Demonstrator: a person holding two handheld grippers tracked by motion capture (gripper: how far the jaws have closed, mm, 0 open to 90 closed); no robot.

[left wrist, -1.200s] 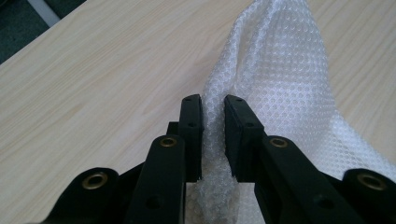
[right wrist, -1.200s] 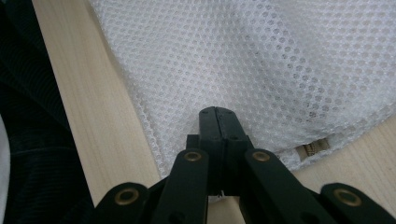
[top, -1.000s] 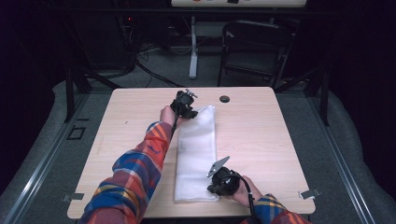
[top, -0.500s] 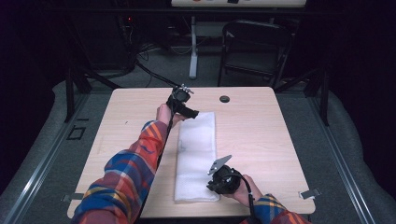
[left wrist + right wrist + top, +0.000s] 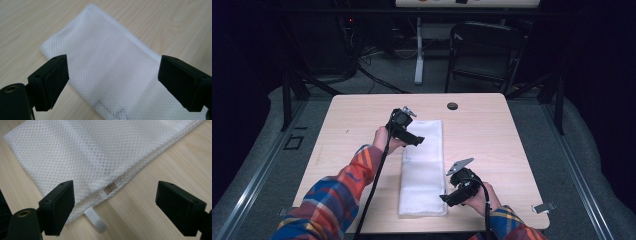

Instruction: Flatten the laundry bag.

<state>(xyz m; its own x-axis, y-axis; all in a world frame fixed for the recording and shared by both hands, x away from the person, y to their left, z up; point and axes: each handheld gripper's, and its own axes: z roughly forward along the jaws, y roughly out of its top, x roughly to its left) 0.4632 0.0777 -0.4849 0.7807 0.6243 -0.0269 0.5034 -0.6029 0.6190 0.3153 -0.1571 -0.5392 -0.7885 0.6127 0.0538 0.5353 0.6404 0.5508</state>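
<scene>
One white mesh cloth (image 5: pixel 422 167), folded into a long strip, lies flat near the middle of the single wooden table (image 5: pixel 492 145), its length running from the far half toward our near edge. We count two hand-held grippers, one at each end of that strip.

The left gripper (image 5: pixel 414 140) hangs over the far left corner of the cloth; its jaws have just been opening and now stand wide apart, released, with nothing pinched between them. In the left gripper view the black pads (image 5: pixel 53 80) frame the mesh cloth (image 5: pixel 107 65) from above without pressing on it.

The right gripper (image 5: pixel 452 198) sits just beside the near right corner, its jaws likewise freshly spread and gripping nothing. In the right gripper view the pads (image 5: pixel 61 203) flank the layered edge of the mesh cloth (image 5: pixel 87 152), where one small white loop tab (image 5: pixel 96 221) pokes out onto the bare wood.

Farther out, we see one small dark round disc (image 5: pixel 452 106) set near the table's far edge, well apart from the cloth. One dark chair (image 5: pixel 487 55) stands on the floor beyond the table.
</scene>
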